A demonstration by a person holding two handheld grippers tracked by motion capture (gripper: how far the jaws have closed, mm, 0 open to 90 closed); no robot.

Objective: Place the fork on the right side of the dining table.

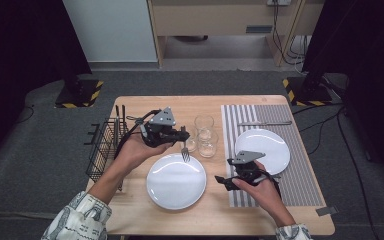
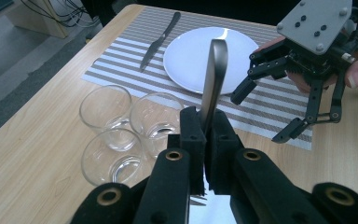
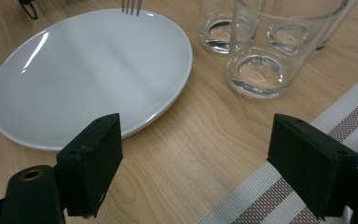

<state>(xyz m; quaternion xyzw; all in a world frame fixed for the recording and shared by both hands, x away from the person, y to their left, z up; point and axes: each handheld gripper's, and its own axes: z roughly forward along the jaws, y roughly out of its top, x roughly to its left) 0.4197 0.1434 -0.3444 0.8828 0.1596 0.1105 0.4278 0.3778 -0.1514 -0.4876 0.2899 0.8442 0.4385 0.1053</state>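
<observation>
A wire rack (image 1: pixel 105 145) hangs at the table's (image 1: pixel 140 220) 9 o'clock edge. The left hand-held gripper (image 1: pixel 182 136) has its jaws clamped on a fork (image 1: pixel 185 150), tines down over the 12 o'clock rim of the near plate (image 1: pixel 176 181). Three glasses (image 1: pixel 204 136) stand just at the fork's 3 o'clock. The right hand-held gripper (image 1: pixel 222 181) hovers wide open and empty at the striped mat's (image 1: pixel 300 175) 9 o'clock edge. On the mat lie a second plate (image 1: pixel 272 145) and, at its 12 o'clock, a knife (image 1: pixel 265 123).

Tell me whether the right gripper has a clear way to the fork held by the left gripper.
Probably yes: the right gripper is open, and only bare table and plate lie toward the fork.
</observation>
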